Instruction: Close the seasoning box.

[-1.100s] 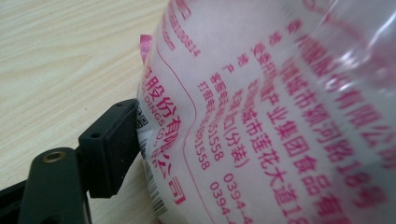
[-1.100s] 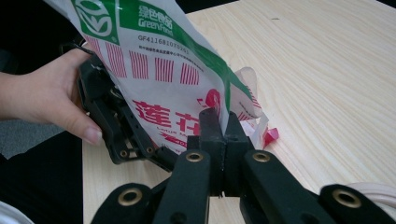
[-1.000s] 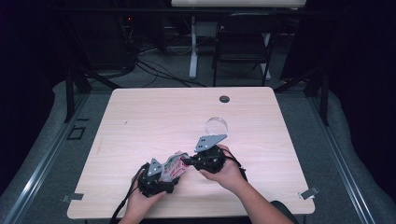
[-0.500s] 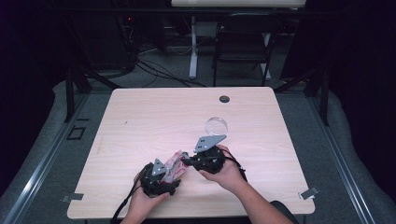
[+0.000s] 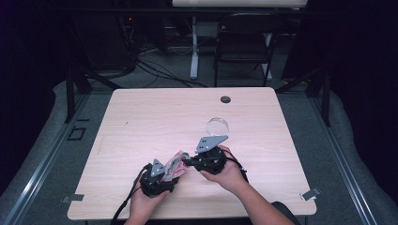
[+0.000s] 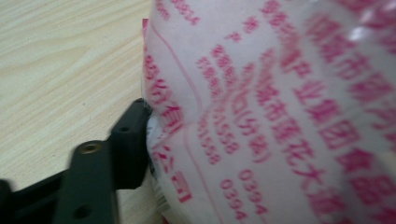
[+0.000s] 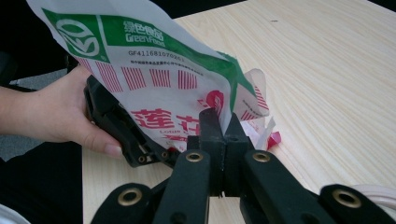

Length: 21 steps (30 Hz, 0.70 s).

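A white plastic bag with pink print hangs just above the table near its front edge, between my two grippers. My left gripper reaches in from the lower left. Its jaws have just been closing with the bag between them. One finger presses into the side of the bag, and the other is hidden behind it. My right gripper is shut on the lower edge of the bag, whose top carries a green band. In the high view the right gripper comes in from the right.
A clear round glass dish lies on the table just beyond the right gripper. A black cable hole sits near the far edge. Behind the table stand a folding chair and loose cables on the floor.
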{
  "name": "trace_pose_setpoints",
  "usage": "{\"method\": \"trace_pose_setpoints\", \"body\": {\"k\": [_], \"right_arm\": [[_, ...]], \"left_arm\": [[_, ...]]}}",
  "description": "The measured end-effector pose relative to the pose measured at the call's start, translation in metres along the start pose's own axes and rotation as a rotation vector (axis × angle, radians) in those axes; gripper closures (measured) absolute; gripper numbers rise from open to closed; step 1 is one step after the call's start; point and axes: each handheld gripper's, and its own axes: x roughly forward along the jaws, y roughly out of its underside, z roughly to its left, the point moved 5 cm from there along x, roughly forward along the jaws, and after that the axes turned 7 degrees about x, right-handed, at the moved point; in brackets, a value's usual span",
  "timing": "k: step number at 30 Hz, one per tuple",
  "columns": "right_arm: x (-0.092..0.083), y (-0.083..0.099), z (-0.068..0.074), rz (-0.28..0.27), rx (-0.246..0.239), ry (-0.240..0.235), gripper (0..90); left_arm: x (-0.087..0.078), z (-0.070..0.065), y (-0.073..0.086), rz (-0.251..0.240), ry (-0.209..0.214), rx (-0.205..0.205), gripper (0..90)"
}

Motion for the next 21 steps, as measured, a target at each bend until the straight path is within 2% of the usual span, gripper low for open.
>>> {"method": "trace_pose_setpoints", "body": {"k": [12,16,21], "right_arm": [[-0.0003,-0.0001,-0.0002,-0.002,-0.003,0.0,90.0],[-0.002,-0.0005,-0.0007,-0.009,-0.001,-0.002,90.0],[-0.005,-0.0012,-0.0019,-0.02,0.006,-0.01,90.0]], "left_arm": [[-0.0015,-0.0002,-0.0004,-0.015,-0.022,0.007,52.6],[-0.0048,-0.0003,-0.0029,-0.024,-0.032,0.02,56.8],[-0.0086,-0.0011,-0.007,-0.018,-0.048,0.046,57.9]]}}
